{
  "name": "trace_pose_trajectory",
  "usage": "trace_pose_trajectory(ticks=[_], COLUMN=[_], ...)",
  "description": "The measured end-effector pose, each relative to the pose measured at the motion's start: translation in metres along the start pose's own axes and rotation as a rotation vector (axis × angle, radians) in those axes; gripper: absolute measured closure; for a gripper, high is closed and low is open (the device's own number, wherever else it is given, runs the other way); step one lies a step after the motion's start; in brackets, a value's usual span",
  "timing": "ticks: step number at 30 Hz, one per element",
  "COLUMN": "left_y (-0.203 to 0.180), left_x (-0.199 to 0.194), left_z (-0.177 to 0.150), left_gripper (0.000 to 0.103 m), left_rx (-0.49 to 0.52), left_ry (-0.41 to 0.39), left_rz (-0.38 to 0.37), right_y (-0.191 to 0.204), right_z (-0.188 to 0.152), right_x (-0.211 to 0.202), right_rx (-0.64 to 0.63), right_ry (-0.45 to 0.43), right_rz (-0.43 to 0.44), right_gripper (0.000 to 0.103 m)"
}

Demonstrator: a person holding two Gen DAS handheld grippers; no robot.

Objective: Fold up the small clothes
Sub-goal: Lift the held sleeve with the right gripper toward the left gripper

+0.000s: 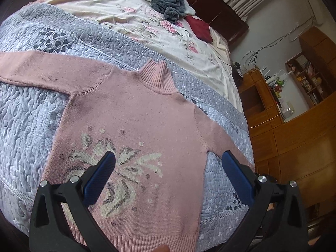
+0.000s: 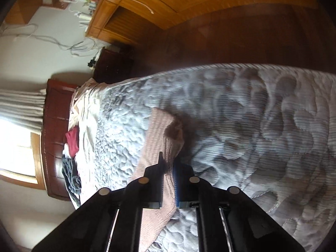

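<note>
Right tool (image 2: 168, 163) pinches the pink sweater's (image 1: 134, 113) sleeve (image 2: 161, 130); left tool (image 1: 168, 157) hangs spread above it.

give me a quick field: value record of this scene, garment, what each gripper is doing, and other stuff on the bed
garment: pink sweater, laid flat, front up, sleeves spread
surface: grey-blue quilt on the bed
left gripper: open, above the sweater's lower body, holding nothing
right gripper: shut on a sleeve of the sweater
other items: grey garment pile and dark red cloth near the headboard
fold state: no fold made yet
</note>
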State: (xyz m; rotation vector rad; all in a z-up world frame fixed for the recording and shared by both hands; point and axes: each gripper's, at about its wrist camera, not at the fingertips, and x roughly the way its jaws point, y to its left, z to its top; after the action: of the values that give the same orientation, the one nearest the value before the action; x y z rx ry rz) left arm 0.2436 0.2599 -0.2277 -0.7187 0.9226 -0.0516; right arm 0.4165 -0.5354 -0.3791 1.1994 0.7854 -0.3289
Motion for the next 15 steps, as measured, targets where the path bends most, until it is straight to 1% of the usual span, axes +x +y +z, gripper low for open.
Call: trace_pose_trajectory(ticks=[2, 6, 8, 12, 15], left_y=[0.002, 0.008, 0.01, 0.009, 0.005], left_x=[-0.001, 0.001, 0.001, -0.004, -0.004], left_z=[0.003, 0.009, 0.013, 0.022, 0.031], left_gripper=[0.003, 0.003, 0.003, 0.003, 0.003], left_rx=[-0.001, -0.022, -0.031, -0.029, -0.005], left_ry=[0.004, 0.028, 0.025, -0.011, 0.02], left_rz=[-0.008, -0.033, -0.041, -0.037, -0.045], right_y=[0.016, 0.063, 0.091, 0.142, 0.177], right_z=[-0.003, -0.016, -0.026, -0.05, -0.073], right_x=[-0.006, -0.023, -0.031, -0.048, -0.057], right_rx=[-0.046, -0.175, -0.243, -0.364, -0.442], right_ry=[-0.004, -0.022, -0.025, -0.029, -0.024], right_rz=[0.008, 0.029, 0.057, 0.117, 0.165], right_gripper=[0.097, 0.097, 0.097, 0.097, 0.097])
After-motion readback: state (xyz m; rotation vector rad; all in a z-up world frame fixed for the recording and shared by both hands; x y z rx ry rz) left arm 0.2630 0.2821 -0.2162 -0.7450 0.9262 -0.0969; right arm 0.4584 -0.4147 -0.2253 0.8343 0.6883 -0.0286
